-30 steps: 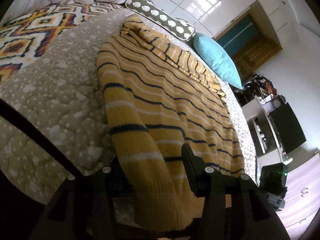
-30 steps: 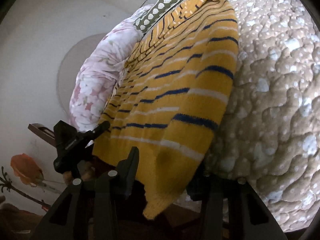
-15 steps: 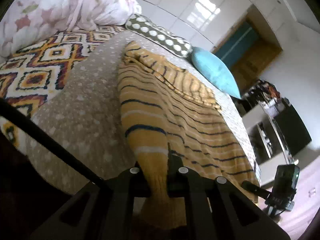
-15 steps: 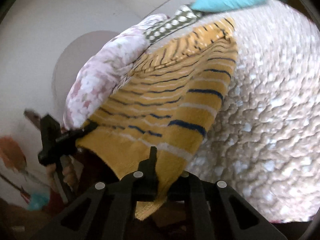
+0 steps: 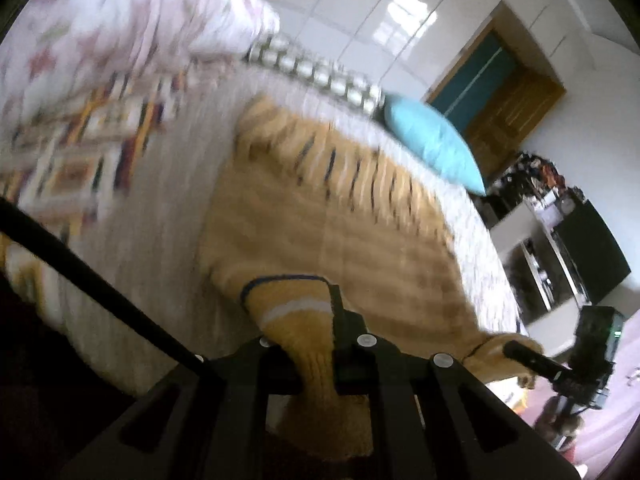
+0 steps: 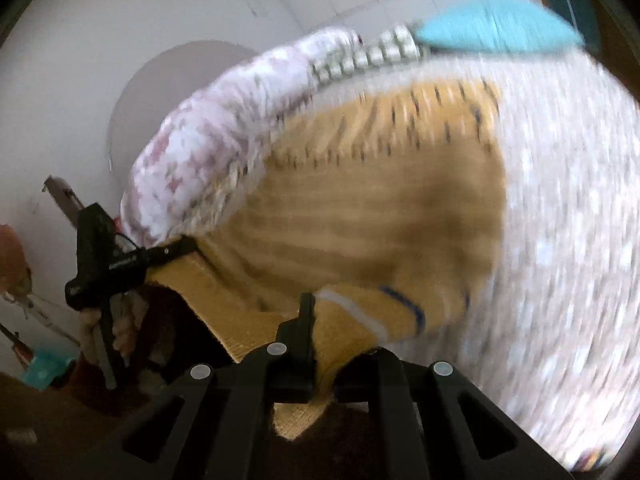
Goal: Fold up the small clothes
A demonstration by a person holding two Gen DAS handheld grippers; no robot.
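A yellow knitted sweater with navy and white stripes lies lengthwise on the bed, blurred by motion. My left gripper is shut on one corner of its hem, which is raised off the bed edge. In the right wrist view my right gripper is shut on the other hem corner of the sweater. Each gripper shows in the other's view: the right gripper at the lower right, the left gripper at the left, held by a hand. The hem hangs stretched between them.
The bed has a beige dotted quilt. At its head lie a turquoise pillow, a dotted bolster and a floral duvet. A patterned blanket lies left of the sweater. A cluttered shelf with a dark screen stands beyond the bed.
Both grippers went from open around the hem to shut on it. They then rose, lifting the hem off the bed edge, and the right one rolled.
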